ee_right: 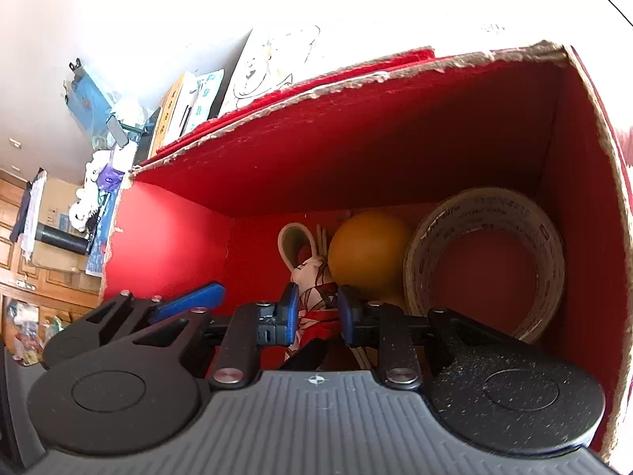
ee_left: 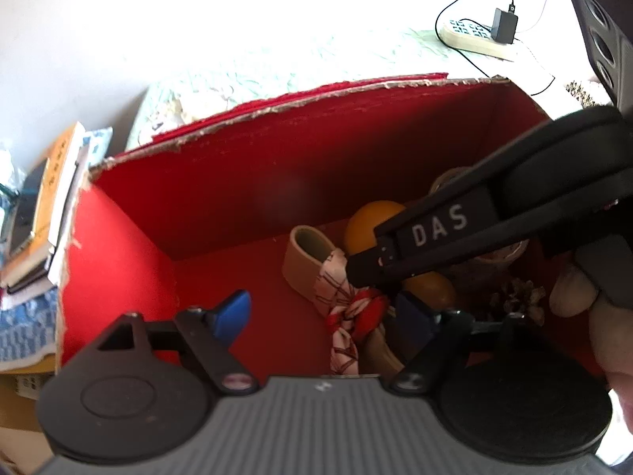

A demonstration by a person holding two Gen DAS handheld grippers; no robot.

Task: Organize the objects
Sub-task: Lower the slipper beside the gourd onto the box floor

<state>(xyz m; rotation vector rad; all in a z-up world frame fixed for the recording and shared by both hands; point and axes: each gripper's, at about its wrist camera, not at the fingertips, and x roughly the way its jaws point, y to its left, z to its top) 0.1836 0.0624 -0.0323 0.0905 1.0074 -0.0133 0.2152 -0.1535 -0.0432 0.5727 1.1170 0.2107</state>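
Inside the red cardboard box [ee_right: 190, 245] both claws were lowered toward the same thing: a patterned red-and-white cloth bundle [ee_left: 348, 316], knotted around a beige loop [ee_left: 306, 255] on the box floor. Its long axis ran away from the cameras toward the back wall, roughly in line with both claws.

The right claw [ee_right: 316, 314] was the nearer. Its blue fingers [ee_right: 290, 306] stood close together on either side of the cloth's knotted middle, and they appeared to pinch it, though the contact itself was partly hidden. The left claw [ee_left: 328, 312] was spread wide and empty, one finger over bare red floor, the other close beside the cloth without pressing it. Any lift would likely fall to the right claw, pulling up and back along the bundle.

Just behind the cloth lay an orange ball [ee_right: 370, 251], and beside that a roll of tape [ee_right: 484, 261] leaned in the right-hand corner. A second orange ball [ee_left: 431, 289] sat nearer, partly hidden.

Outside, the box rested on a pale patterned bed cover [ee_left: 245, 75], with a power strip [ee_left: 474, 37] beyond and stacked books [ee_left: 47, 206] to one side in a cluttered room.
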